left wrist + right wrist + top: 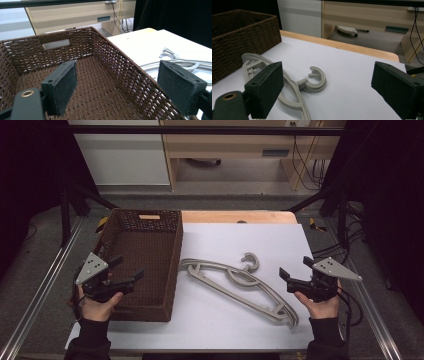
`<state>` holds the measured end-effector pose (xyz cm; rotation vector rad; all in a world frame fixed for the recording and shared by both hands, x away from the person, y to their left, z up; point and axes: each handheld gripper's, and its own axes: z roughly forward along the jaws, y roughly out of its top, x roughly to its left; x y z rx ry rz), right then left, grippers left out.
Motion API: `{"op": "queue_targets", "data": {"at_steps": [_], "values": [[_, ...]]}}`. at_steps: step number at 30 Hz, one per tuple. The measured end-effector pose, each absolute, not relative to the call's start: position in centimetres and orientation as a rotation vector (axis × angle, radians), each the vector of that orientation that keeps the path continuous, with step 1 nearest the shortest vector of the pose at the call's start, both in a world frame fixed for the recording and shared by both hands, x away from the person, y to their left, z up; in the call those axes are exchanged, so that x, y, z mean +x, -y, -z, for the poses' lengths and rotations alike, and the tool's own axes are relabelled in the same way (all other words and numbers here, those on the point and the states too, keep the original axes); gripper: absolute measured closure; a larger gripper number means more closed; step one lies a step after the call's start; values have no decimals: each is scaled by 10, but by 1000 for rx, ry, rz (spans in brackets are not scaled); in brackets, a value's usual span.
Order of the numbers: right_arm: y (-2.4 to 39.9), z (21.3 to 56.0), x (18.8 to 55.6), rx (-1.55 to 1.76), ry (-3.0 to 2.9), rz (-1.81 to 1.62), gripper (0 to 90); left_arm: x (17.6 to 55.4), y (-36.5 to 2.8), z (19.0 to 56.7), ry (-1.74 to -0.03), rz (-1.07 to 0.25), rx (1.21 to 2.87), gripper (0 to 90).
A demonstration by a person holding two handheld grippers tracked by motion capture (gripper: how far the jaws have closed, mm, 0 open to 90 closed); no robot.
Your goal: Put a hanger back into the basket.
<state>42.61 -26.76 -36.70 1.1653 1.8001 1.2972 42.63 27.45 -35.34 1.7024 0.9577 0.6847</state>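
High view: the grey hangers (240, 285) lie stacked flat on the white table (260, 245), running slantwise from beside the basket toward the near right corner, their hooks (250, 262) curling on the far side. The brown woven basket (142, 260) stands just to their left, its right wall close to the hangers' left tips; its inside holds nothing (a handle slot shows in the far wall). The right claw (295, 276) hovers at the hangers' right end, jaws spread, nothing between them. In the right gripper view the hooks (315, 80) lie on the table between the two black pads. The left claw (127, 272) hangs over the basket's near left part, spread wide and gripping nothing; the left gripper view shows the basket floor (100, 90) between its pads.
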Motion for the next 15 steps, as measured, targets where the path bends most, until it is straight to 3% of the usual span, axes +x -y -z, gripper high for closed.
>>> {"op": "queue_targets", "data": {"at_steps": [15], "values": [[268, 364, 425, 1153, -1847, -1286, 139, 425, -274, 353, -958, -688, 1713, 158]]}}
